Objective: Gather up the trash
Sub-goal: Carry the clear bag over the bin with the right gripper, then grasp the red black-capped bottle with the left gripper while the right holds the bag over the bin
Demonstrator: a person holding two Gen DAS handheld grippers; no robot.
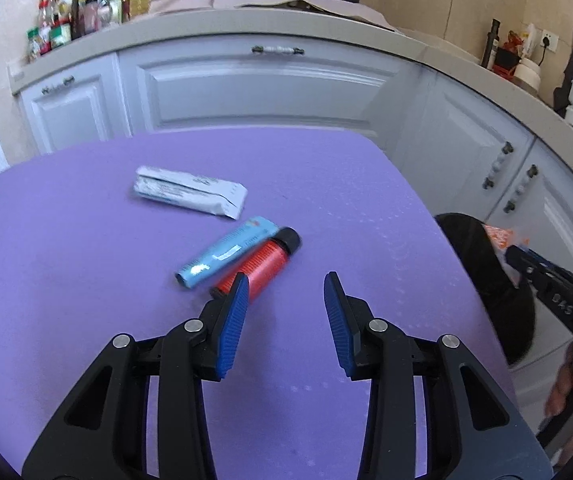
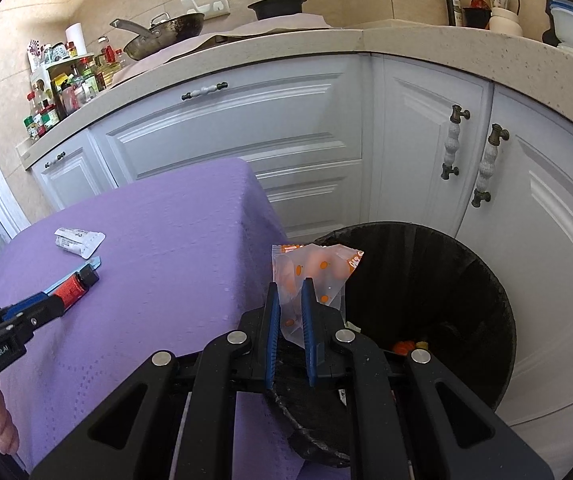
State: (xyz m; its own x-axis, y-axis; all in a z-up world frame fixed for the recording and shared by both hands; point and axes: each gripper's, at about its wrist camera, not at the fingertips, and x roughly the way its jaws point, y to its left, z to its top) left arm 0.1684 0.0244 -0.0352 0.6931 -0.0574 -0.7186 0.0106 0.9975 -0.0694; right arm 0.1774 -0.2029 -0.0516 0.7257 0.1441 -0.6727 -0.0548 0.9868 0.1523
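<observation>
My left gripper (image 1: 285, 286) is open above the purple table (image 1: 86, 240), just right of a red tube with a black cap (image 1: 264, 266). A light blue tube (image 1: 226, 252) lies against the red tube, and a white crumpled tube (image 1: 188, 191) lies farther back. My right gripper (image 2: 289, 294) is shut on a clear wrapper with orange dots (image 2: 314, 270) and holds it over the near rim of the black trash bin (image 2: 466, 280). The red tube (image 2: 73, 286) and white tube (image 2: 78, 240) also show in the right wrist view.
White kitchen cabinets (image 1: 254, 92) and a stone counter (image 2: 406, 40) stand behind the table. The counter holds a pan (image 2: 162, 32), a pot (image 2: 276, 4) and spice bottles (image 2: 62, 88). The bin holds some trash (image 2: 406, 346) at the bottom.
</observation>
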